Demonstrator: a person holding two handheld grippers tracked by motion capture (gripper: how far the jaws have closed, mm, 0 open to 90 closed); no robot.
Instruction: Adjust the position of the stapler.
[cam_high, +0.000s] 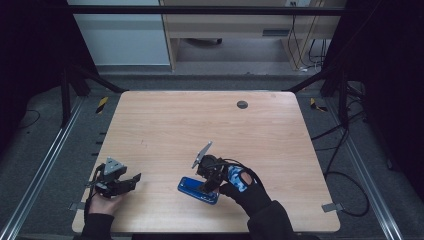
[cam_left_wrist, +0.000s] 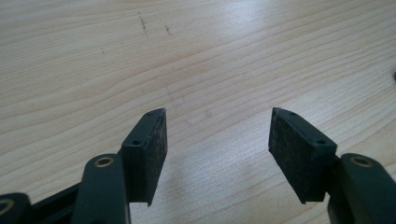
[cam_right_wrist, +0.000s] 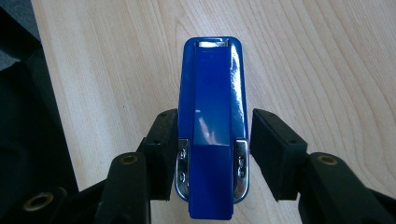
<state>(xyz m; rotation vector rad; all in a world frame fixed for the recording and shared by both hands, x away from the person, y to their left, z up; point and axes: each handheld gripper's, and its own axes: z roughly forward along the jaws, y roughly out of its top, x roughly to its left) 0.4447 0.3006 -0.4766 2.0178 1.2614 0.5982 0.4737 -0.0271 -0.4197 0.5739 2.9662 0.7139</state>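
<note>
Near the desk's front edge, the right gripper straddles a blue stapler; the left gripper waits apart.

In the high view the stapler lies flat just right of the middle of the desk, toward the front edge, while the left gripper sits near the front left corner. In the left gripper view its jaws stand spread over bare wood with nothing between them. In the right gripper view the stapler lies lengthwise between the jaws at its hinged rear end; the left pad looks to be touching, the right shows a small gap, so it is not yet clamped. Closing on the glossy plastic so near one end, I judge the stapler could pivot or slip out.
</note>
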